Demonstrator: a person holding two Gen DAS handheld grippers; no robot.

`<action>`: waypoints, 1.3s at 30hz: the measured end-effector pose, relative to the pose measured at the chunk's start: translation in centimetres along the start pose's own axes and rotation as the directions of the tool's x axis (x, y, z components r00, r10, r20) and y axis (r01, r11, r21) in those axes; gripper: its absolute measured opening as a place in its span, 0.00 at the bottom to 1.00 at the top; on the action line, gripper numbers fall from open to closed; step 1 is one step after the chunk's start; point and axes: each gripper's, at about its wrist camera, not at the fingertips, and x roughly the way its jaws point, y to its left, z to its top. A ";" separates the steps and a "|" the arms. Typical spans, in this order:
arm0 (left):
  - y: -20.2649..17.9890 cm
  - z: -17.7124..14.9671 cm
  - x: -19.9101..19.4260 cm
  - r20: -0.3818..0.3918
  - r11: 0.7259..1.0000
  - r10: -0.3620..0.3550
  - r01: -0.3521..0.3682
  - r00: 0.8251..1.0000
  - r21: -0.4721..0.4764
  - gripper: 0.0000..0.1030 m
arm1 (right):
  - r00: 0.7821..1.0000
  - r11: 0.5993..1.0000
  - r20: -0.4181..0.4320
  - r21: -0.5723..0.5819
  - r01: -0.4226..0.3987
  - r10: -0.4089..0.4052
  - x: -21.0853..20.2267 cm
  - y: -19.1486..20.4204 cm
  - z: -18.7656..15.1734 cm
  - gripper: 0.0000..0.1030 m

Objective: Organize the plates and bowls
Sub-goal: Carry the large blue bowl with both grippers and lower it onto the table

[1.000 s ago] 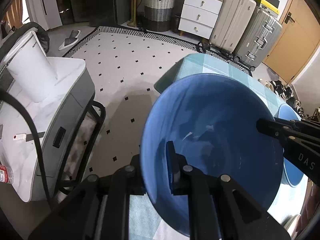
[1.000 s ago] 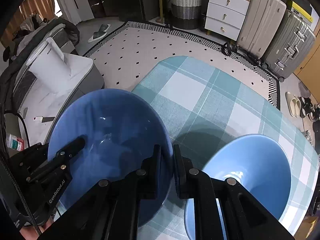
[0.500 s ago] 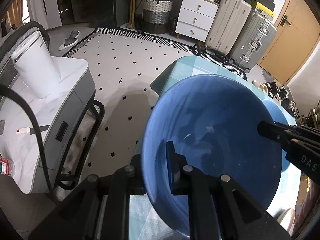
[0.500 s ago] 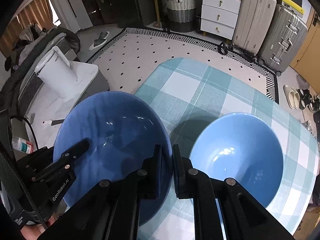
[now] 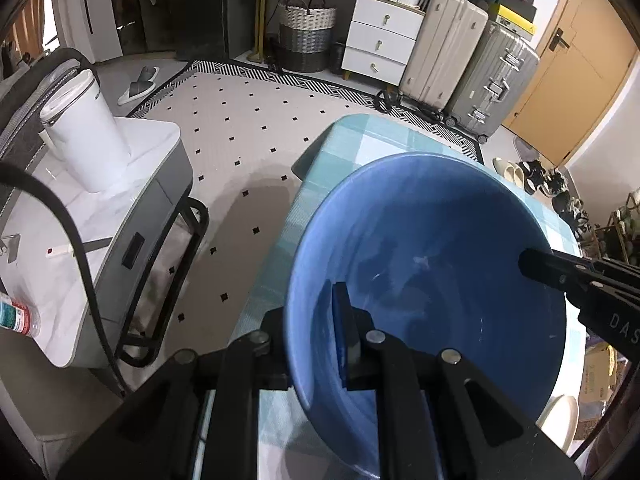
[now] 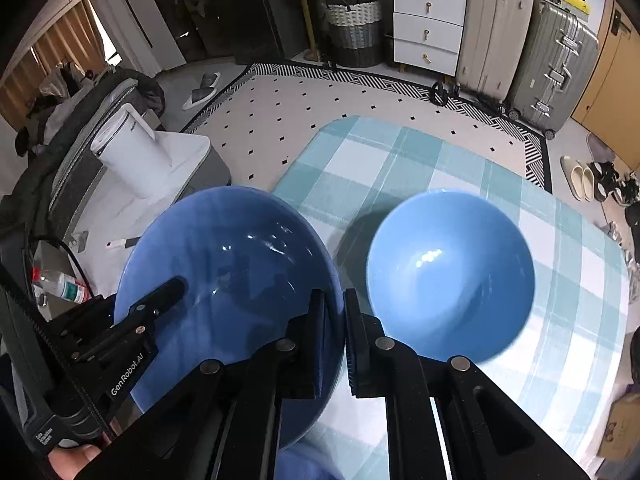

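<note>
Both the left gripper (image 5: 316,340) and the right gripper (image 6: 335,340) are clenched on opposite rims of the dark blue bowl (image 6: 228,280), holding it above the near-left edge of the checked worktop (image 6: 400,160), just beside the light blue bowl (image 6: 450,276) resting on it.

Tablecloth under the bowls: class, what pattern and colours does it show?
Teal and white checks on the tablecloth, clearest in the right wrist view.
</note>
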 end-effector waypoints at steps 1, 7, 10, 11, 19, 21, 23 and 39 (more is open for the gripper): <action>-0.2 -0.3 -0.5 0.004 1.000 0.005 -0.005 1.000 0.007 0.12 | 1.000 1.000 0.005 -0.002 0.004 -0.004 -0.4 0.1 -0.3 0.08; -1.2 -2.1 -3.3 0.014 0.999 -0.013 0.013 1.000 0.030 0.12 | 1.000 1.000 0.018 0.017 0.003 -0.003 -3.8 -0.2 -2.9 0.09; -1.9 -3.2 -4.7 0.022 0.999 -0.011 0.010 1.000 0.049 0.12 | 1.000 1.000 0.021 0.015 0.017 -0.017 -5.6 -0.1 -4.7 0.09; -2.1 -3.5 -4.9 0.022 0.999 -0.009 0.007 1.000 0.053 0.12 | 1.000 1.000 0.025 0.018 0.018 -0.018 -6.1 -0.2 -5.2 0.09; -3.2 -6.9 -7.1 0.035 0.998 -0.002 0.000 0.999 0.070 0.12 | 1.000 0.999 0.029 0.039 0.004 -0.006 -8.8 -0.7 -9.4 0.09; -3.4 -7.9 -7.2 0.022 0.998 -0.009 0.008 1.000 0.069 0.12 | 1.000 0.999 0.029 0.043 0.000 -0.001 -9.4 -0.9 -10.5 0.08; -3.6 -8.9 -7.1 0.008 0.998 -0.008 0.007 1.000 0.069 0.12 | 1.000 0.999 0.024 0.038 0.005 -0.006 -9.8 -0.9 -11.7 0.08; -4.2 -13.2 -5.8 -0.003 0.992 0.069 -0.068 0.998 0.108 0.12 | 1.000 0.997 0.013 0.077 -0.012 0.011 -7.3 -0.9 -17.9 0.08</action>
